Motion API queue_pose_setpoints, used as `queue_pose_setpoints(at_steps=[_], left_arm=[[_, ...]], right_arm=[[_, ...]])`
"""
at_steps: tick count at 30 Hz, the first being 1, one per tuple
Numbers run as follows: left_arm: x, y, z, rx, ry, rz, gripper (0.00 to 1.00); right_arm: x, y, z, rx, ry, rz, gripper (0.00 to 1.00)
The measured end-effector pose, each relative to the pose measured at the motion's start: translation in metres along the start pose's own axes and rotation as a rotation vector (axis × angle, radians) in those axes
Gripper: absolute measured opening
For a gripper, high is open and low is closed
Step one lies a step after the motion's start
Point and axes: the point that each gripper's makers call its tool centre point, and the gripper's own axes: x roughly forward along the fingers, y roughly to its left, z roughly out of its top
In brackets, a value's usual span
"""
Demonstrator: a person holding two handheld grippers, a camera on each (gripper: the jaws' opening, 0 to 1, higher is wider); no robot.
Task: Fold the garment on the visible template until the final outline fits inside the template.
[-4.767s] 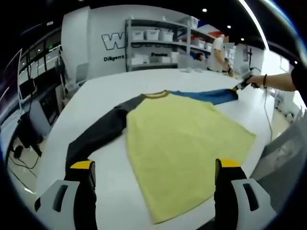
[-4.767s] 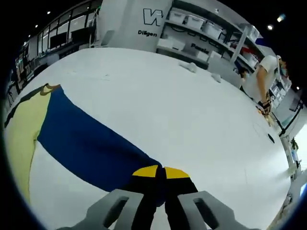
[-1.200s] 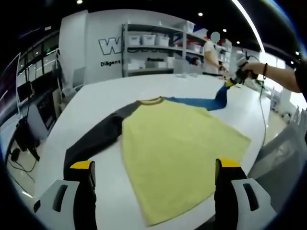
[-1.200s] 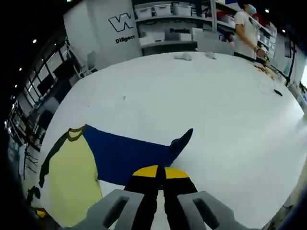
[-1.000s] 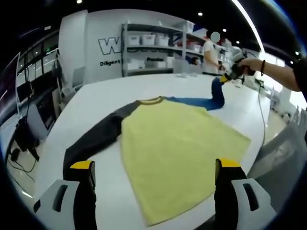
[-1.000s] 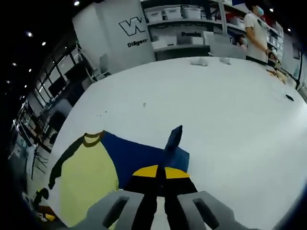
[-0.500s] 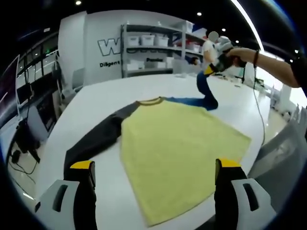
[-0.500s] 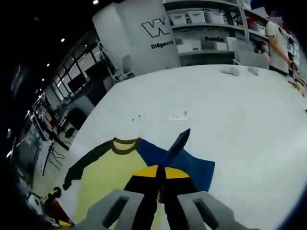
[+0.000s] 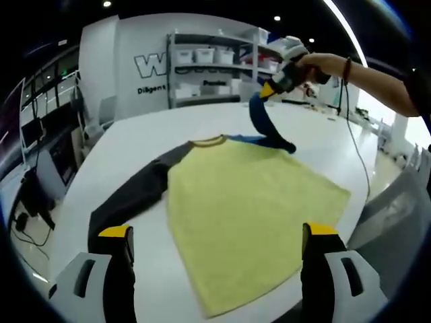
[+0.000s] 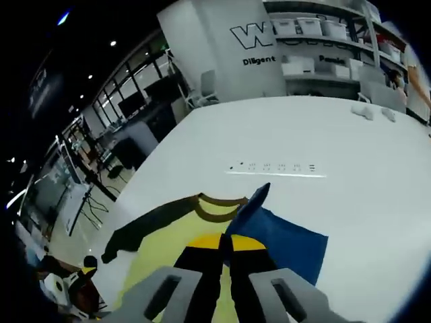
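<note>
A yellow shirt (image 9: 249, 215) lies flat on the white table (image 9: 148, 134), with a dark grey sleeve (image 9: 131, 195) stretched out to the left. Its blue sleeve (image 9: 262, 124) is lifted off the table and hangs in an arc over the collar end. My right gripper (image 9: 268, 89) is shut on the end of that sleeve, held by a person's hand. In the right gripper view the right gripper (image 10: 225, 245) pinches the blue sleeve (image 10: 283, 239) above the yellow shirt (image 10: 158, 252) and its collar (image 10: 219, 205). My left gripper (image 9: 219, 232) stands open near the shirt's hem, holding nothing.
Shelves with white bins (image 9: 215, 67) stand beyond the table's far side. A marked line (image 10: 276, 171) runs across the table behind the collar. Chairs and desks (image 10: 128, 141) stand off the table's left edge. The table's right edge (image 9: 377, 208) drops off close to the shirt.
The right gripper has carried the blue sleeve up and leftward, from out to the side of the shirt to over the collar. The left gripper has stayed still.
</note>
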Motion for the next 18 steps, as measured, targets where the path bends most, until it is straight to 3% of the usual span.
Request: queue_pose_setpoints(at_steps=[3,10,18], left_arm=[[0.002,-0.001,-0.005,-0.006,0.029,-0.011,0.99],[0.000,-0.003,-0.003,-0.004,0.015,-0.016,0.99],[0.001,-0.008,-0.003,0.000,0.017,-0.045,0.99]], right_arm=[[0.007,0.019,-0.001,-0.033,0.012,0.033,0.00],[0.022,0.049,-0.006,-0.098,0.032,0.062,0.00],[0.034,0.072,-0.014,-0.142,0.035,0.048,0.00]])
